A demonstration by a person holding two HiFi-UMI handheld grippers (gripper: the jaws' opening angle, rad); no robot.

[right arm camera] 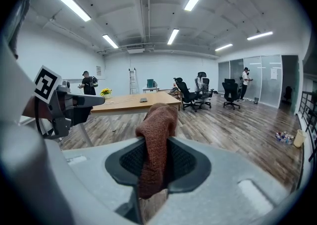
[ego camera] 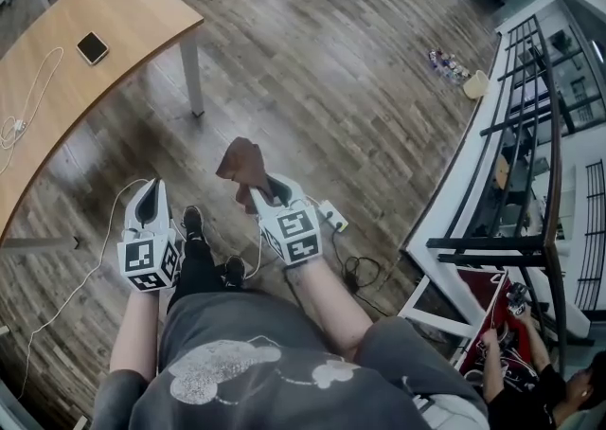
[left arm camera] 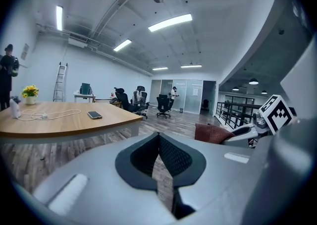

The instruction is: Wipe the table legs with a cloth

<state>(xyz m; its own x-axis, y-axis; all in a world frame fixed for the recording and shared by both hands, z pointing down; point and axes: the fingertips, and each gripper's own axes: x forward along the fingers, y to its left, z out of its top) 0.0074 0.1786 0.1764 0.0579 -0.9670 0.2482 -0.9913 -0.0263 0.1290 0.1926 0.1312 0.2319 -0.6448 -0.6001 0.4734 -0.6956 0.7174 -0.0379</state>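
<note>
Right gripper view shows your right gripper [right arm camera: 157, 164] pinching the cloth [right arm camera: 158, 125] by one narrow fold, left gripper [left arm camera: 159, 155] pressed together and empty, so hard rubbing on the table leg [ego camera: 192, 73], well ahead, could tug it free.

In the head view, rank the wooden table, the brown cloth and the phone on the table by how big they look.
Largest: wooden table.
Then brown cloth, helped by nearness to the camera.
Smallest: phone.
</note>
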